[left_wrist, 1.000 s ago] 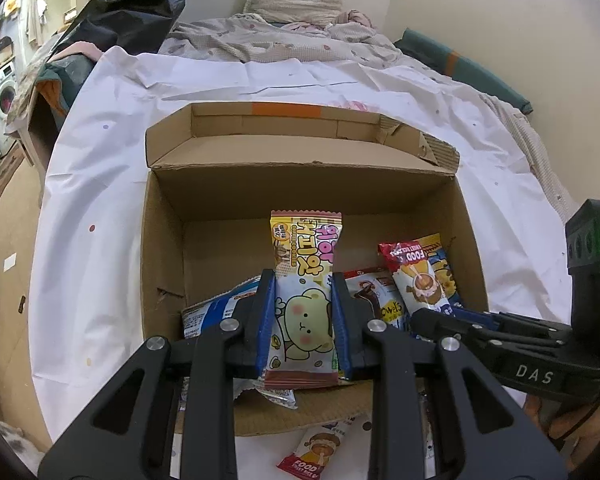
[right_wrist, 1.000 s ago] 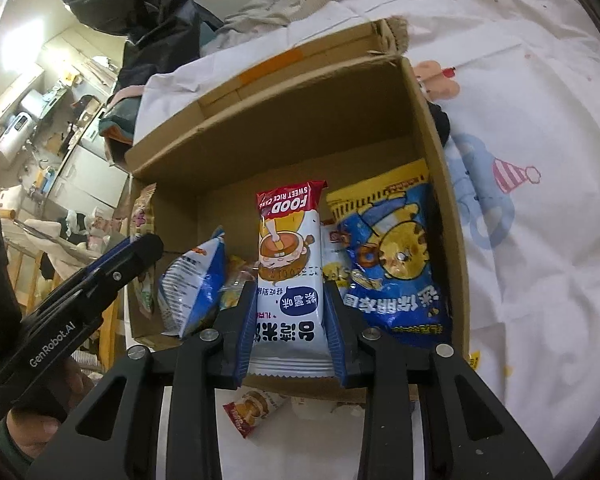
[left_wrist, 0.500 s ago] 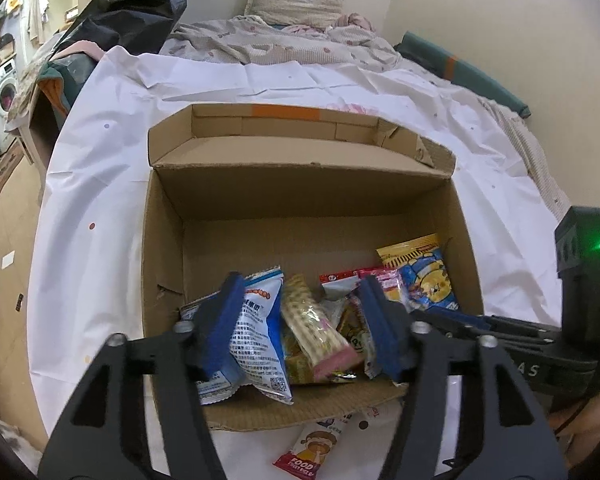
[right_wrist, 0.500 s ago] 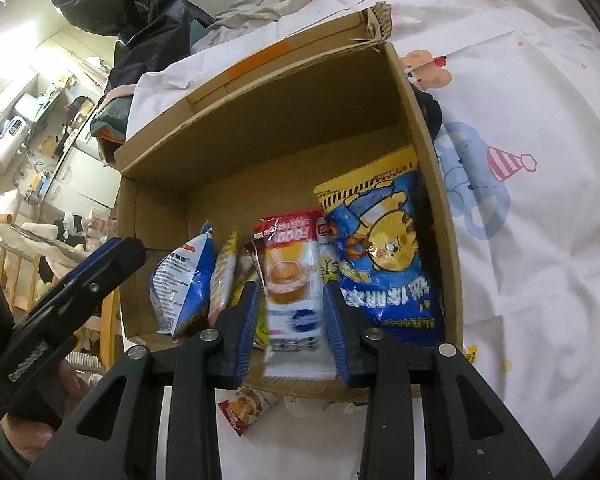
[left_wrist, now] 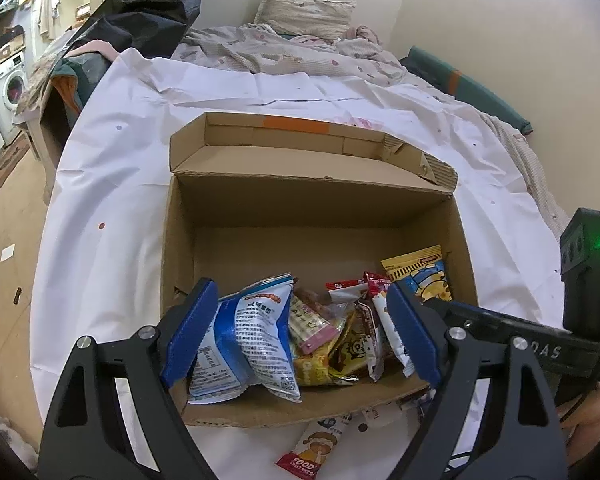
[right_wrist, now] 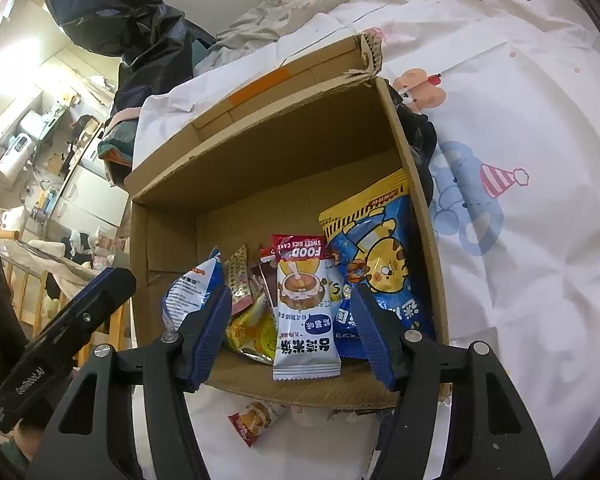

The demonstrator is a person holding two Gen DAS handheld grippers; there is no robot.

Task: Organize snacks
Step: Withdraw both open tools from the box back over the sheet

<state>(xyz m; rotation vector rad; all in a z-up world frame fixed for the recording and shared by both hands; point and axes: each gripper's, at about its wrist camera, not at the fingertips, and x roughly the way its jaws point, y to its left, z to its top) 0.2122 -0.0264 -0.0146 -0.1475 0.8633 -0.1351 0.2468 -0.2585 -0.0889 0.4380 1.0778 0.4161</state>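
Snacks (left_wrist: 324, 332) in the box (left_wrist: 180, 240) overlap, hiding lower packets.

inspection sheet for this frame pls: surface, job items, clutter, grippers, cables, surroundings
Surface: white printed sheet over a bed, creased.
Job's things: open cardboard box holding several snack packets, among them a blue-white bag, a rice cake packet and a tiger bag; one red packet lies outside, by the near wall.
Clutter: black plastic bag and heaped bedding at the far end.
Grippers: left hand-held gripper and right hand-held gripper over the box, jaws opening, neither pressing a packet.
Cables: nothing seen.
Surroundings: washing machine, plain wall.
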